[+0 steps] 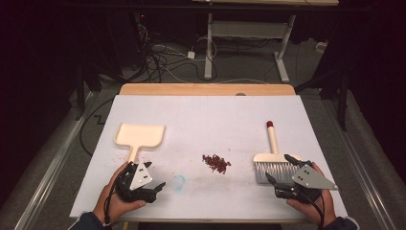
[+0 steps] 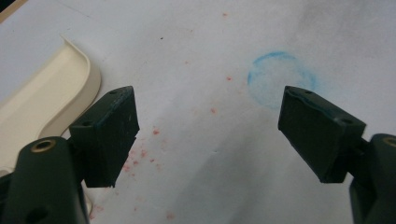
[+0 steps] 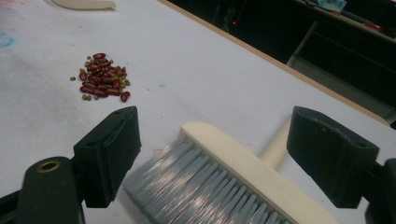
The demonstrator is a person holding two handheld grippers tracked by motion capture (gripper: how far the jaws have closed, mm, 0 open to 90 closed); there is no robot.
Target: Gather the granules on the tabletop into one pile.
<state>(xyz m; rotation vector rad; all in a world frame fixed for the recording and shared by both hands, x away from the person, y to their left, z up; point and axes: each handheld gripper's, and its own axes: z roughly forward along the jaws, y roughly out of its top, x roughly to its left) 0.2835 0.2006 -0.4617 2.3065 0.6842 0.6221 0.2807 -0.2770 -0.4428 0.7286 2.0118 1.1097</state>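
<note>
Two open, empty tools: left tool (image 1: 152,184) lower left beside cream plastic dustpan (image 1: 140,136), right tool (image 1: 281,170) lower right over grey-bristled cream brush (image 1: 273,160); red-green bean pile (image 1: 216,163) centre; likely pre-grasp, closing next.

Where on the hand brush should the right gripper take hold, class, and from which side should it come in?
Probably the cream handle, just beyond the head. It is the narrow part and lies flat, pointing away from the person, so open jaws fit across it. Come down from above, past the grey bristles, which face the right gripper and would only bend.
</note>
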